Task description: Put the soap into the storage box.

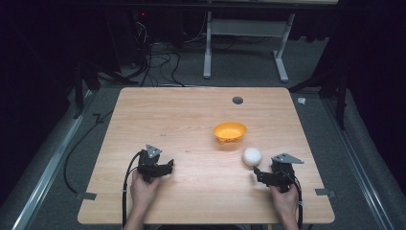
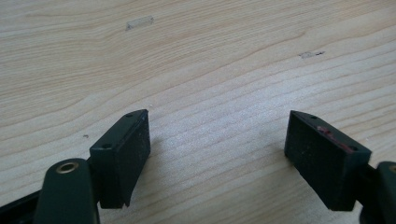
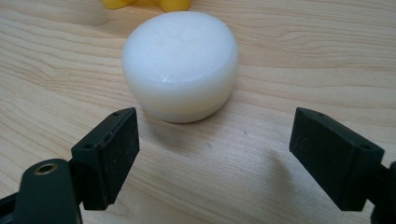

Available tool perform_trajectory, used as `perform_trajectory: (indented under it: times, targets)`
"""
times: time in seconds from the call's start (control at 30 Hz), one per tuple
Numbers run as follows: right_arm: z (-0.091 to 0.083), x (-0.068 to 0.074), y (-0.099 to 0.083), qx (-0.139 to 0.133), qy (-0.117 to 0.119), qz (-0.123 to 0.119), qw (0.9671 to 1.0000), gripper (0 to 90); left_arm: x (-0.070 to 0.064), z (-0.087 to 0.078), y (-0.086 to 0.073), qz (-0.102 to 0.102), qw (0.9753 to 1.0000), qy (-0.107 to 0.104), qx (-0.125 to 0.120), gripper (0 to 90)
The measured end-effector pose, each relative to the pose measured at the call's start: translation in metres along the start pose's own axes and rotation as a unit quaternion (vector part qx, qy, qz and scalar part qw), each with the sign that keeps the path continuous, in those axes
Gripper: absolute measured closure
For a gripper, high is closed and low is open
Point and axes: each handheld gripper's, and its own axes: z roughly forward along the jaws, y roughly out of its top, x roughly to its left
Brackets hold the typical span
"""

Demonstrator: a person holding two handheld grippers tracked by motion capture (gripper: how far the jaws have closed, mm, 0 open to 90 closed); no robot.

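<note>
Your left claw (image 1: 168, 166) sits lower left of centre on the table (image 1: 182, 115), your right claw (image 1: 257, 173) lower right, just beside the white round block (image 1: 252, 156). The orange bowl (image 1: 230, 132) rests right of centre.

We see a pale wood-grain table (image 3: 299, 56), smooth white matt puck (image 3: 180, 63), glossy orange plastic bowl (image 1: 230, 132), our grippers' matt black pads (image 3: 109, 156).
</note>
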Motion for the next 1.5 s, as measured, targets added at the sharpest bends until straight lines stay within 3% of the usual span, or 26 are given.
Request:
perform_trajectory:
  times: [0.57, 0.83, 1.5]
  targets:
    - [0.017, 0.012, 0.015, 0.01, 0.015, -0.016, 0.9997, 14.4, 0.0, 0.0, 0.0, 0.0, 1.0, 0.0, 0.0, 22.9]
    - [0.027, 0.018, 0.026, 0.015, 0.009, -0.028, 0.9995, 14.1, 0.0, 0.0, 0.0, 0.0, 1.0, 0.0, 0.0, 22.9]
    - [0.049, 0.018, 0.036, 0.029, 0.0, -0.022, 0.9994, 16.8, 0.0, 0.0, 0.0, -0.001, 1.0, -0.001, 0.0, 22.9]
